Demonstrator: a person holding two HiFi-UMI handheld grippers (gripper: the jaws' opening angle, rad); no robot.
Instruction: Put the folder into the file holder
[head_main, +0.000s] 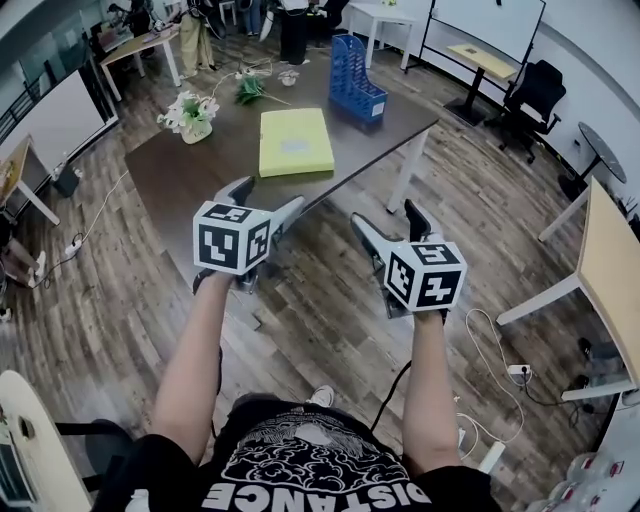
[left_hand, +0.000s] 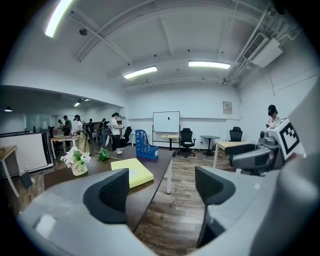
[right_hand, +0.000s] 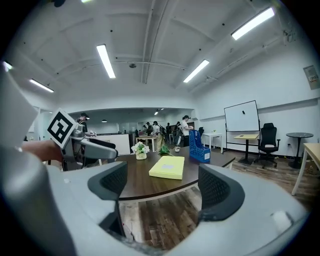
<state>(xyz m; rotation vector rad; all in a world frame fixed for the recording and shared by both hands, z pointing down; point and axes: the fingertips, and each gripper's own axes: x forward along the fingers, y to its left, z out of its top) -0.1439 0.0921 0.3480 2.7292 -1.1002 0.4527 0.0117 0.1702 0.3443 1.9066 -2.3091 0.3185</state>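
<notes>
A yellow folder (head_main: 296, 142) lies flat on the dark brown table (head_main: 200, 175), near its front edge. The blue file holder (head_main: 357, 92) stands upright at the table's far right corner, beyond the folder. Both grippers hover over the wooden floor, short of the table. My left gripper (head_main: 270, 195) is open and empty, just before the table's edge. My right gripper (head_main: 385, 213) is open and empty too, to the right. The left gripper view has the folder (left_hand: 132, 171) and holder (left_hand: 147, 151) ahead, left of its open jaws. In the right gripper view the folder (right_hand: 167, 167) lies straight ahead, the holder (right_hand: 199, 146) behind it.
A small pot of white flowers (head_main: 190, 118) and a green sprig (head_main: 250, 90) sit at the table's far left. A pale table (head_main: 610, 270) stands to the right, office chairs (head_main: 530, 95) behind it. People stand at the far end. A power strip (head_main: 518, 372) lies on the floor.
</notes>
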